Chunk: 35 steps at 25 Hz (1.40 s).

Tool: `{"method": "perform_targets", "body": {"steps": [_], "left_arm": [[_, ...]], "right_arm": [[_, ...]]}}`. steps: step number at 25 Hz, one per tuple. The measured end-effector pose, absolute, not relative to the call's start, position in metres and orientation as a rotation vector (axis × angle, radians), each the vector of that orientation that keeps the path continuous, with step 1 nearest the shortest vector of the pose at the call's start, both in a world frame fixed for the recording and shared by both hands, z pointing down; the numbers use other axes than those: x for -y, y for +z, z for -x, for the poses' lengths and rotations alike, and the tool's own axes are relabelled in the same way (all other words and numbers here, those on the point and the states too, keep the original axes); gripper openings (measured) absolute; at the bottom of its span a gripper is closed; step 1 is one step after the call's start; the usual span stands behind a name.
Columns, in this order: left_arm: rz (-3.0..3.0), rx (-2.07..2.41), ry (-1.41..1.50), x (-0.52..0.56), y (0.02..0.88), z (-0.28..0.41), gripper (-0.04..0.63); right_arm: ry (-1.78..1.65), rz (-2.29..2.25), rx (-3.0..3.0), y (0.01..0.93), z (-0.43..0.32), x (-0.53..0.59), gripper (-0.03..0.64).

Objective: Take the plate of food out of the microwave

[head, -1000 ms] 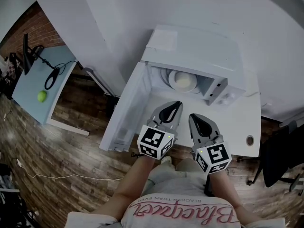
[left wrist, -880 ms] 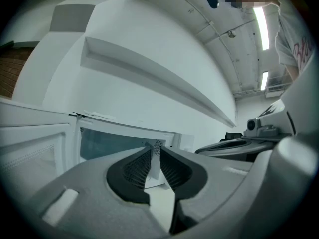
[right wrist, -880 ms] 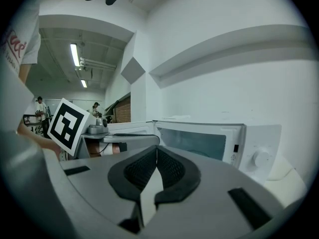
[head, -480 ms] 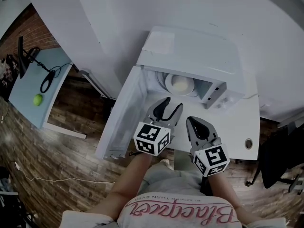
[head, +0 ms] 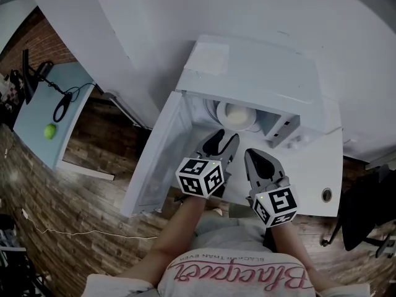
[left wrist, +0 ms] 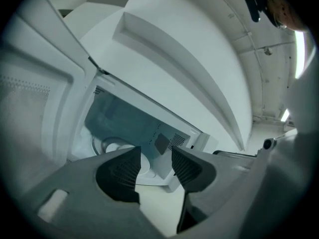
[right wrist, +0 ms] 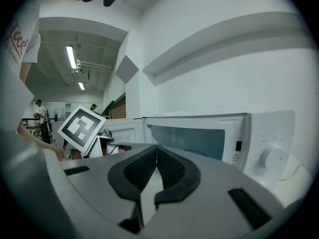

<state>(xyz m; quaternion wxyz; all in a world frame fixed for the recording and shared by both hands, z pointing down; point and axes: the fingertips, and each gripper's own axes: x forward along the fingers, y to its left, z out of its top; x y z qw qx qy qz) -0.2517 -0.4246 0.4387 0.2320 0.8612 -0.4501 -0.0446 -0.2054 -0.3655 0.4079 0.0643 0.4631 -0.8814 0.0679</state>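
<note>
A white microwave (head: 247, 73) stands on a white table with its door (head: 158, 159) swung open to the left. Inside, a white plate of pale food (head: 237, 113) rests on the turntable. In the left gripper view the plate (left wrist: 112, 146) shows just beyond the left jaw. My left gripper (head: 224, 135) is at the mouth of the oven cavity. Its jaws have just been opening and now stand open with nothing between them (left wrist: 155, 158). My right gripper (head: 252, 153) is beside it, in front of the microwave, shut and empty (right wrist: 156, 151).
The control panel with its knob (right wrist: 273, 156) is to the right of the cavity. A cable hole (head: 327, 195) sits in the table at the right. To the far left is a pale blue table with a green ball (head: 49, 130). A black chair (head: 365, 209) stands at the right.
The left gripper's jaws went from shut to open, and it moved closer to the microwave opening while rolling. The right gripper shifted slightly and stayed shut.
</note>
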Motion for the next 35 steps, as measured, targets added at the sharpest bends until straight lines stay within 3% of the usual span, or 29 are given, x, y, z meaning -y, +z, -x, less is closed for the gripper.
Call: {"method": "perform_targets", "body": {"steps": [24,35], "left_arm": [[-1.732,1.176,-0.308,0.490,0.545,0.250,0.192],[-1.416,1.240,-0.228,0.500,0.574,0.253,0.192]], "right_arm": [[0.359,-1.377,2.610,0.458,0.204,0.418,0.011],[0.370,-1.374,2.599,0.464,0.194,0.432,0.011]]}}
